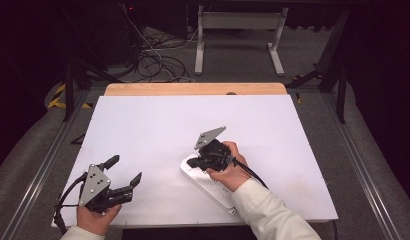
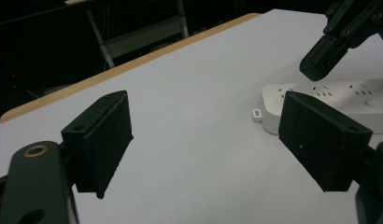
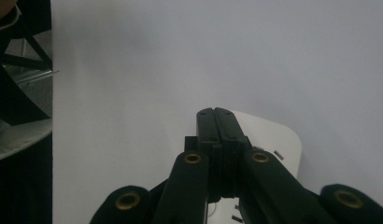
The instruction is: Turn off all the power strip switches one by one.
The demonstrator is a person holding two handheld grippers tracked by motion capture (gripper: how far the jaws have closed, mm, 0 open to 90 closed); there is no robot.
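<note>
A white power strip [image 1: 216, 190] lies on the white table top [image 1: 158, 125], angled toward the near right edge. My right gripper [image 1: 191, 162] hovers over the strip's left end, jaws pressed together with nothing between them. In the right gripper view the shut tips [image 3: 215, 114] sit above the strip's rounded corner [image 3: 273, 135]. My left gripper [image 1: 127, 169] rests at the near left corner of the table, jaws wide apart and empty. The left gripper view looks between its spread jaws [image 2: 203, 135] at the strip's socket face [image 2: 348, 93], with the right gripper [image 2: 320, 65] above it.
A wooden strip [image 1: 193, 89] borders the table's far edge. Beyond it on the floor lie tangled cables [image 1: 153, 60] and a white metal stand [image 1: 238, 30]. Metal rails [image 1: 48, 160] run along both sides of the table.
</note>
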